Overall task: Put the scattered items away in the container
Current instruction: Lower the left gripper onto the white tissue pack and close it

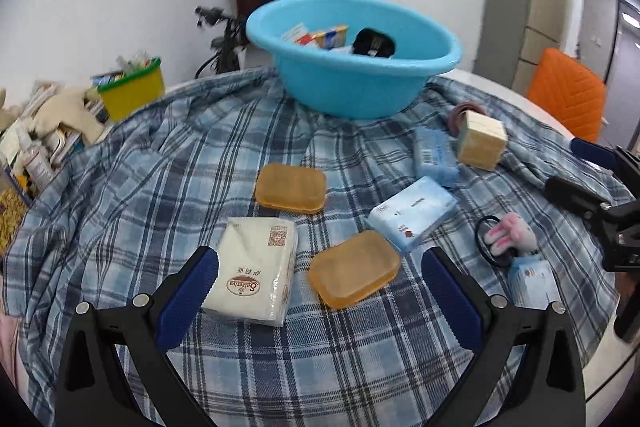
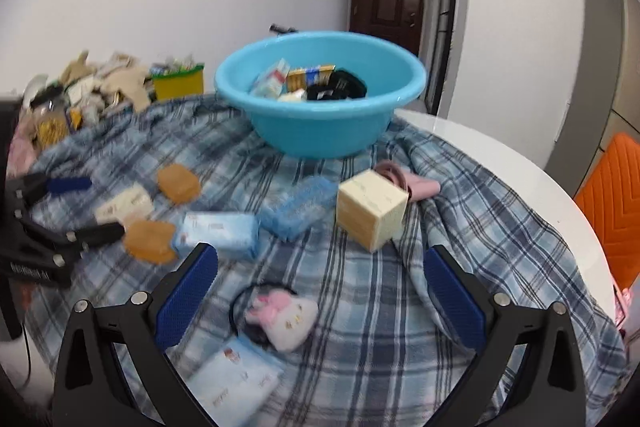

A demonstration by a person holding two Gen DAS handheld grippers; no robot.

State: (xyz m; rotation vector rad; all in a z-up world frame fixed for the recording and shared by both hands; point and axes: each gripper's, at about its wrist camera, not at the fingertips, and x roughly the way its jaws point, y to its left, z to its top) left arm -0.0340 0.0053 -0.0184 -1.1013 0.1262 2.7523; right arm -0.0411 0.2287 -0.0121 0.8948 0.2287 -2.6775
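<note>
A blue basin (image 1: 360,83) (image 2: 320,131) stands at the back of the plaid cloth and holds several items. My left gripper (image 1: 320,291) is open above a white tissue pack (image 1: 256,271) and an amber soap bar (image 1: 354,269). A second soap bar (image 1: 291,187), two blue tissue packs (image 1: 412,219) (image 1: 435,157) and a cream cube box (image 1: 482,141) lie beyond. My right gripper (image 2: 320,291) is open above a pink-and-white plush hair tie (image 2: 284,315) and a small blue tissue pack (image 2: 232,383). The cream cube box (image 2: 372,209) lies ahead of it.
A yellow bin (image 1: 134,93) and a heap of clutter (image 1: 48,131) sit at the left. An orange chair (image 1: 568,95) stands at the right by the white table edge (image 2: 500,155). A pink item (image 2: 404,181) lies behind the cube box.
</note>
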